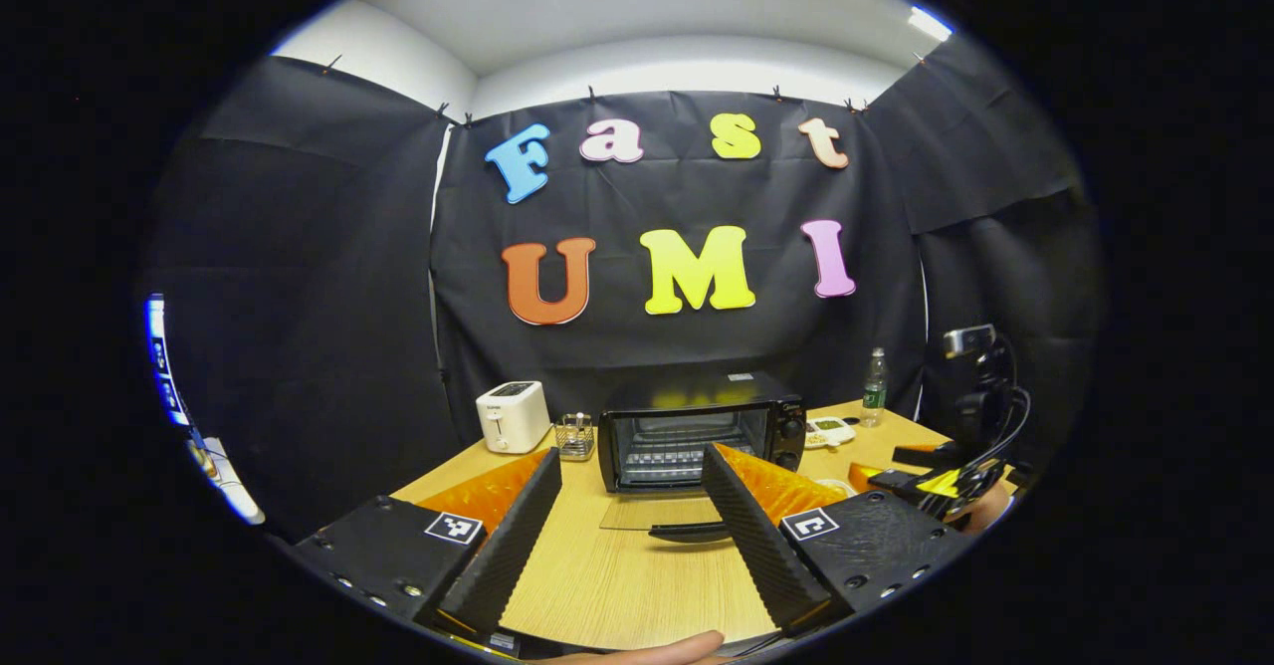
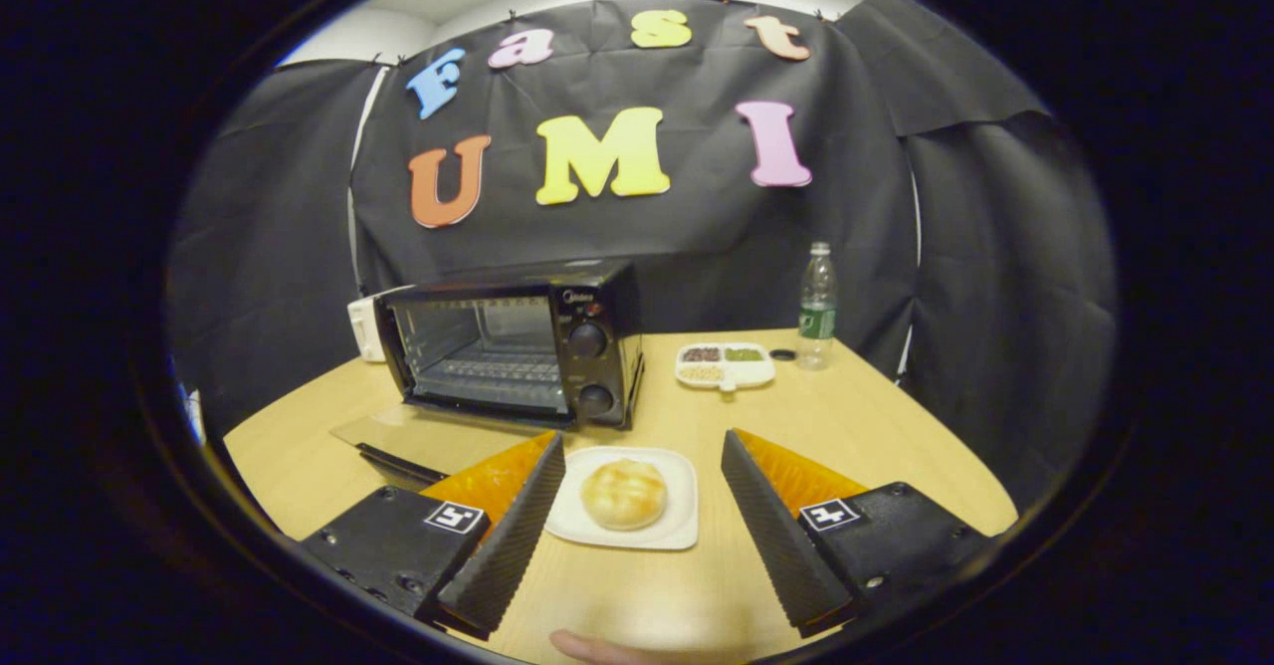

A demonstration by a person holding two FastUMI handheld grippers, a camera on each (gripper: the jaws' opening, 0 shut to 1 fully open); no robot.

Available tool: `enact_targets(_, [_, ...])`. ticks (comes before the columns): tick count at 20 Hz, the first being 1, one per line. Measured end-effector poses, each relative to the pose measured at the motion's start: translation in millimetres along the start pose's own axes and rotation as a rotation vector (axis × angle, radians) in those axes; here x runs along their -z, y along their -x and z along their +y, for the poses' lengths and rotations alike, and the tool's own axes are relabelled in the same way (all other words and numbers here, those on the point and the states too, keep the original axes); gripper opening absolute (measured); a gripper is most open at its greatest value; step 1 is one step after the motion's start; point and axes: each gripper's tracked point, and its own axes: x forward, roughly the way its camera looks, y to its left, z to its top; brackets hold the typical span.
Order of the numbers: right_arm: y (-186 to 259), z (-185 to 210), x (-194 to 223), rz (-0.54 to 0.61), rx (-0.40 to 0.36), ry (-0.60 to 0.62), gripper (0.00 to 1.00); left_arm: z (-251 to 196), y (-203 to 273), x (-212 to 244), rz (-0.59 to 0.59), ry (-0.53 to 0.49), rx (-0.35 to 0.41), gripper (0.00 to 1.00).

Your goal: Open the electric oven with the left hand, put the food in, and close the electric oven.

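A: Standing wide apart, the left gripper [image 1: 627, 531] is gripping nothing; it is pointing at the black electric oven with a glass door [image 1: 697, 429], whose door is lying flat open on the pale wooden table [image 1: 637, 585].

B: And the right gripper [image 2: 637, 521] is also spreading wide and empty, straddling the square white plate [image 2: 625, 512] that is carrying the round golden bun [image 2: 623, 493], just in front of the oven's knobs.

A: The left gripper view is showing a white toaster [image 1: 513, 416] and a small clear holder [image 1: 575, 436] left of the oven.

B: Both views are catching the clear plastic bottle [image 2: 817, 307] and white divided dish [image 2: 726, 364] at the table's far side, against black cloth walls under a white ceiling.
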Motion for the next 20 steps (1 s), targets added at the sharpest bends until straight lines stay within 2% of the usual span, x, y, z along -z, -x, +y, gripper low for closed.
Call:
enact_targets(3, [-23.5,15.0,25.4,0.083,0.000,-0.008,0.97,3.3,13.5,-3.8,-0.012,0.045,0.006,0.89])
enact_targets(5, [-34.7,13.8,35.1,0.108,0.031,0.015,0.97,7.9,20.8,-9.4,-0.023,0.050,0.020,0.89])
enact_targets(7, [-43.5,9.2,46.0,0.144,0.055,0.015,0.97,18.7,21.4,-14.7,-0.031,0.051,0.002,0.89])
enact_targets(9, [-50.0,10.7,49.3,0.161,0.055,0.010,0.97,22.7,21.0,-17.5,-0.032,0.049,0.000,0.89])
enact_targets(11, [-54.4,5.4,50.0,0.160,0.088,0.015,0.97,19.3,18.8,-18.8,-0.038,0.054,0.025,0.89])
enact_targets(13, [-64.0,2.4,59.9,0.208,0.108,0.028,0.96,14.6,17.9,-24.0,-0.067,0.044,0.056,0.94])
enact_targets(14, [-65.5,1.9,63.7,0.230,0.109,0.018,0.97,13.7,16.7,-25.1,-0.076,0.039,0.069,0.89])
enact_targets(16, [-69.3,5.3,61.9,0.235,0.083,-0.015,0.98,11.3,13.0,-22.8,-0.077,0.035,0.091,0.89])
enact_targets(17, [-69.4,3.1,64.5,0.255,0.084,-0.022,0.97,13.8,8.7,-23.5,-0.075,0.037,0.091,0.93])
enact_targets(18, [-70.5,2.5,67.1,0.275,0.083,-0.032,0.97,16.0,3.0,-25.5,-0.075,0.038,0.088,0.89])
enact_targets(20, [-75.2,3.3,63.3,0.277,0.070,-0.047,0.96,17.9,-6.8,-33.3,-0.078,0.036,0.082,0.89])
